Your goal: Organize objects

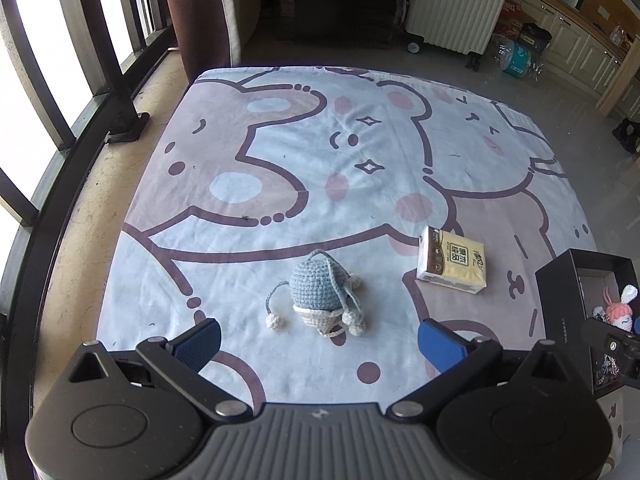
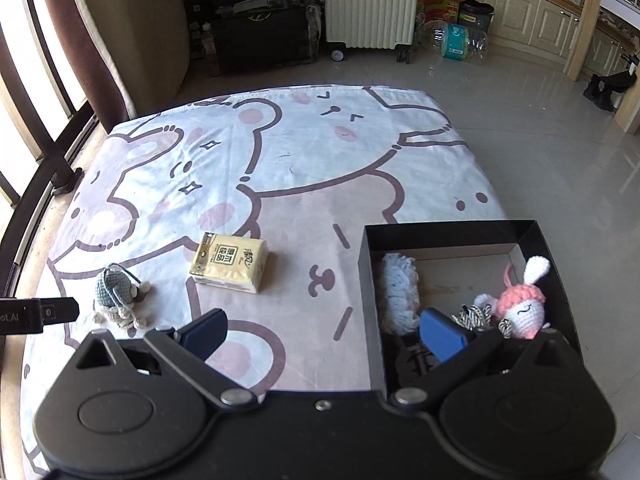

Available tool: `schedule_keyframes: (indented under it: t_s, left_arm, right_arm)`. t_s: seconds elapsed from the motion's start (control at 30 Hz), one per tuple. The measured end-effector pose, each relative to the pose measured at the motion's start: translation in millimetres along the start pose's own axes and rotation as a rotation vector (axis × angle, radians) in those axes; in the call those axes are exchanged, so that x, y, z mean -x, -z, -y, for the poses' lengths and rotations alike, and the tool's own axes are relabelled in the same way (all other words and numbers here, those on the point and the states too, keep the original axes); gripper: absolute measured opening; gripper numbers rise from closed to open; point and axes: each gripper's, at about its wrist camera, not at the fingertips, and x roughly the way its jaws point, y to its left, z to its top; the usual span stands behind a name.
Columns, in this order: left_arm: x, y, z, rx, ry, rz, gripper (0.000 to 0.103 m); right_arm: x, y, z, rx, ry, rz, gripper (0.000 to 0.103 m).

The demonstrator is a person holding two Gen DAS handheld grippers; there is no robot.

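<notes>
A grey-blue crocheted toy (image 1: pixel 320 292) (image 2: pixel 116 294) lies on the printed sheet (image 1: pixel 280 152), just ahead of my left gripper (image 1: pixel 320 344), which stands open and empty. A yellow tissue pack (image 1: pixel 452 261) (image 2: pixel 229 262) lies to its right. The black box (image 1: pixel 560 304) (image 2: pixel 372 292) sits at the sheet's right edge and holds a pink-and-white crocheted bunny (image 2: pixel 524 308) (image 1: pixel 618 312), a white knitted piece (image 2: pixel 398 292) and a striped cord (image 2: pixel 476 314). My right gripper (image 2: pixel 324 336) is open and empty, straddling the box's left wall.
The sheet covers a low surface with tiled floor (image 2: pixel 540 140) around it. A railing and window (image 1: pixel 60 92) run along the left. A white ribbed suitcase (image 2: pixel 370 4), dark luggage (image 2: pixel 260 36) and plastic bottles (image 2: pixel 456 40) stand at the far side, cabinets (image 2: pixel 528 12) at the right.
</notes>
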Motion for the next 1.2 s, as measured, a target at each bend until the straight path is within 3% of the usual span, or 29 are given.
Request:
schedule_keyframes:
  t_s: [0.47,0.7,1.0,1.2]
  left_arm:
    - [-6,-1,-3,-0.014,-0.012,0.014,0.103]
    - [-15,-6,-8,0.016,-0.005,0.016,0.100]
    - [-31,-14,-14,0.043,0.000,0.026,0.092]
    - [-47,-19,-19,0.061,0.012,0.015,0.086]
  right_arm:
    - [-10,-6,-26,0.005,-0.038,-0.005,0.103]
    - [-19,-30,-35,-0.031,-0.070,-0.021,0.103]
    - [-51,-55,-51,0.016,-0.052,-0.060,0.103]
    - [-79,-66,-56,-0.044,-0.066,-0.101,0.103]
